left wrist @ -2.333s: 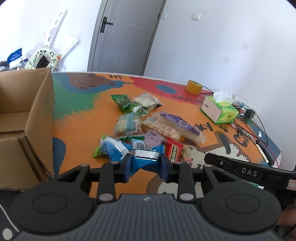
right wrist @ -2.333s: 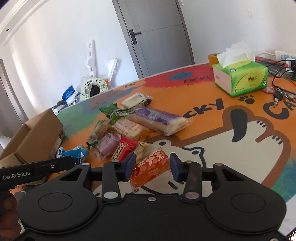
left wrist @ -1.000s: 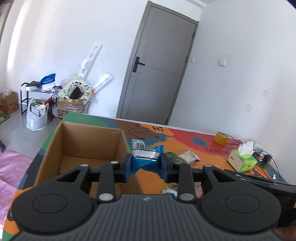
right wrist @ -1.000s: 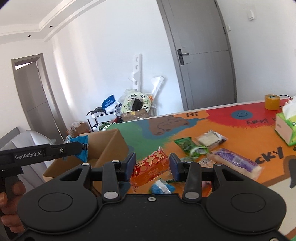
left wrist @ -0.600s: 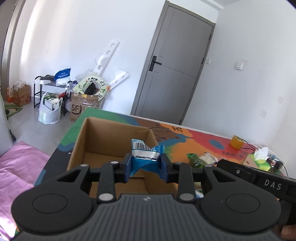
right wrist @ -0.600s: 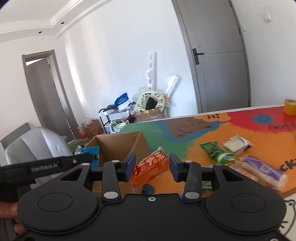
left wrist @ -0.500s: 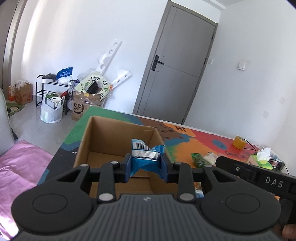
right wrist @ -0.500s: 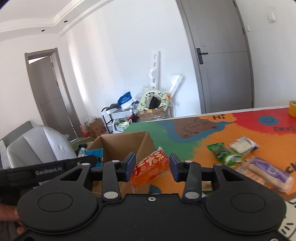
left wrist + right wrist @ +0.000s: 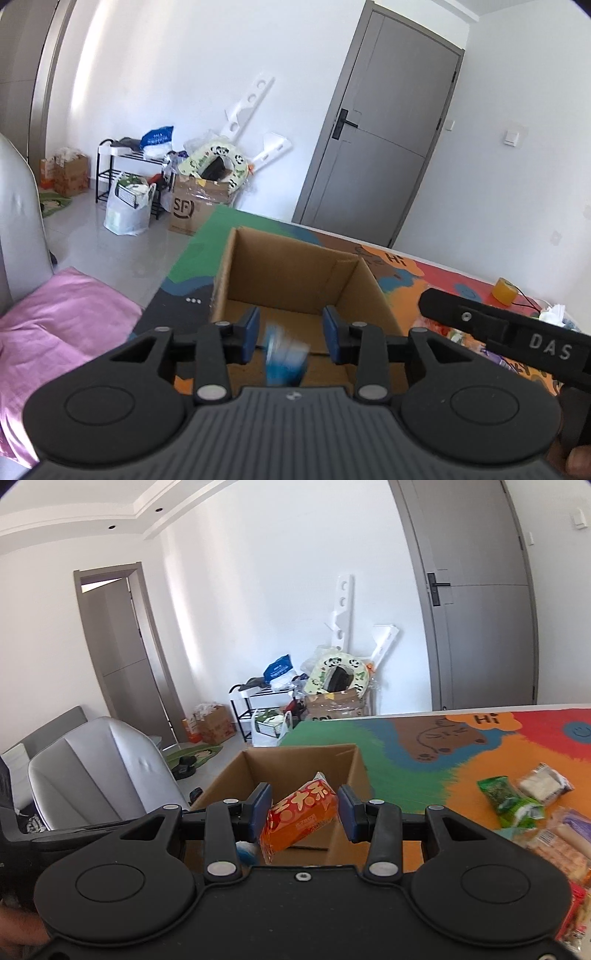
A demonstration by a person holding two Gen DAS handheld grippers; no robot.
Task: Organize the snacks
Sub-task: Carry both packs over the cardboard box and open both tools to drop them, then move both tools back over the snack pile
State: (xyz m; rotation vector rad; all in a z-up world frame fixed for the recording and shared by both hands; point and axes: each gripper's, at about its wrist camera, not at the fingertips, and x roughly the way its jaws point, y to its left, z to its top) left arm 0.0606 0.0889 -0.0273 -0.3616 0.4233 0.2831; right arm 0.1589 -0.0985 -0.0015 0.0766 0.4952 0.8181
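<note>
the left gripper has just let go: half a second back its pads were pinching the blue snack packet, and now the jaws are opening with clear air on both sides of it. the packet shows as a blurred blue smear between the pads, touching neither, dropping toward the open cardboard box that sits at the green end of the desk. in the right wrist view a small patch of blue peeks out low beside the left-hand pad, inside the box walls, which fits the packet falling in.

so the first snack looks as good as delivered, though it is too blurred to say whether it has reached the floor of the box.

the right gripper is closed on the orange snack packet, held tilted with its top corner up, as it was a second ago. it has swung round from the pile toward the box, and the packet now hangs over the near edge of the opening. my guess is that it goes in next, once it is well over the middle.

the rest of the snacks, a green packet, a pale one and several others, lie on the orange part of the desk, well apart from the box, so most of the sorting is not yet done.
</note>
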